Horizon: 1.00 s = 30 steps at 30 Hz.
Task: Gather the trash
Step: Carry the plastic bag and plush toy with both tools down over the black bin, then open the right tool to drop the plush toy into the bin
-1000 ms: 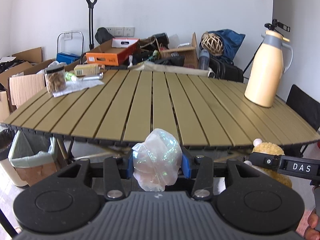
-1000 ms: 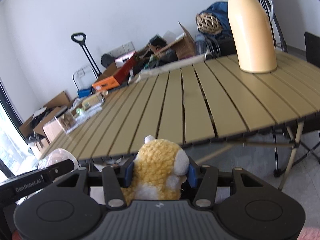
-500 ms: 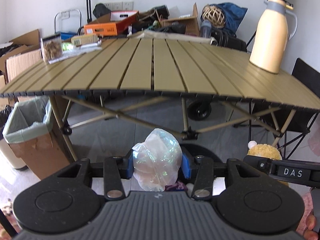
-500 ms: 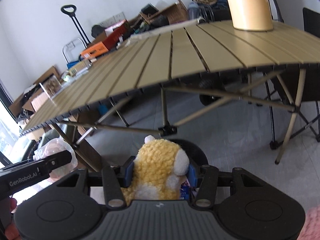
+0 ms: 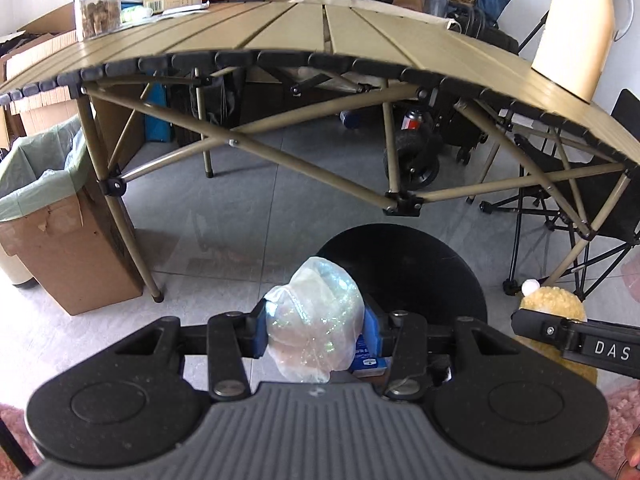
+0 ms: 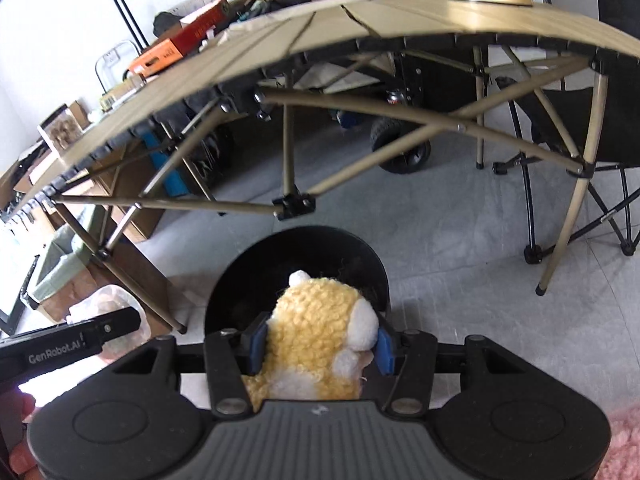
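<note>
Both hand-held grippers loaded, hanging over the black bin

Left hand-held gripper (image 5: 316,330): blue pads pinched partway closed on a crumpled clear plastic bag (image 5: 314,320), just above the near rim of the round black bin (image 5: 420,264) on the floor. Right hand-held gripper (image 6: 318,344): same partial closure, clamped on a yellow-and-white plush toy (image 6: 320,332) over the bin's opening. Both sit below the slatted table (image 5: 360,36). Lined cardboard box (image 5: 60,240) stands by the table leg.

left gripper (image 5: 316,330): angled down, blue pads clamped on a crumpled plastic bag (image 5: 314,320) | right gripper (image 6: 318,346): tilted down too, pads squeezed on a fuzzy yellow plush toy (image 6: 320,336) | both held side by side
</note>
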Tool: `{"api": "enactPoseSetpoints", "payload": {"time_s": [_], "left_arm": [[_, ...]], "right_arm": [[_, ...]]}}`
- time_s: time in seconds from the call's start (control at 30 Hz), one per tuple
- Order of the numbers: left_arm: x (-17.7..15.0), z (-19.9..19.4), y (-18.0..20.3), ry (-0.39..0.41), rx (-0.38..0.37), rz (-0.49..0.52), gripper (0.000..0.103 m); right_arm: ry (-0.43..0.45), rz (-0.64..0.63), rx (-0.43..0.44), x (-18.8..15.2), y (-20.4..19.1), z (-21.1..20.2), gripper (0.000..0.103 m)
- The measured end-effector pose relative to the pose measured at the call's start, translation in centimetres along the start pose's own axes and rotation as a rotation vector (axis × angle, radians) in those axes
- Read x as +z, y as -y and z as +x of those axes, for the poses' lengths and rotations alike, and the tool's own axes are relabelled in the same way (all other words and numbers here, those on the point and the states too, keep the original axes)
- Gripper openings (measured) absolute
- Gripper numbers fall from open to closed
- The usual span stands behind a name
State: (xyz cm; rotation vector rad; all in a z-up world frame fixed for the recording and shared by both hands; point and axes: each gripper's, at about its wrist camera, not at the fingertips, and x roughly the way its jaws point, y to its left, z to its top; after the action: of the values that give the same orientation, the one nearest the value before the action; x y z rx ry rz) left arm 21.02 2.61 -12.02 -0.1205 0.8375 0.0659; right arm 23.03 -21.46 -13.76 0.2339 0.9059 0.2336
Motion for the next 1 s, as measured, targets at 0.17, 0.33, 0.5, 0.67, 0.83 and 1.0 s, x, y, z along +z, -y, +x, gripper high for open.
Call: {"api": "enactPoseSetpoints", "payload": {"time_s": [0.17,0.33,0.5,0.67,0.83,1.0], "left_arm": [[0.4,1.5,-0.5,-0.022,-0.001,-0.017,0.045],[0.7,2.7,-0.7,-0.038,-0.006,-0.018,0.045],[1.1,3.7,-1.2,-0.045,-0.008,-0.031,0.045],[1.6,4.8,-1.9,-0.059,0.003,-0.052,0.045],[2.0,5.9,-2.9,-0.070,0.016,-0.073,0.045],[2.3,6.8,-4.0,-0.080,0.024,-0.098,0.045]], "right_arm": [[-0.006,0.004,-0.016,0.3,0.3,1.5,0.050],[-0.014,-0.005,-0.026,0.8,0.1,2.8,0.050],[-0.030,-0.013,-0.029,1.7,-0.2,4.5,0.050],[-0.044,-0.018,-0.029,2.6,-0.8,6.2,0.050],[-0.063,-0.027,-0.027,3.3,-1.5,8.1,0.050],[-0.086,-0.040,-0.023,3.8,-2.4,9.9,0.050]]}}
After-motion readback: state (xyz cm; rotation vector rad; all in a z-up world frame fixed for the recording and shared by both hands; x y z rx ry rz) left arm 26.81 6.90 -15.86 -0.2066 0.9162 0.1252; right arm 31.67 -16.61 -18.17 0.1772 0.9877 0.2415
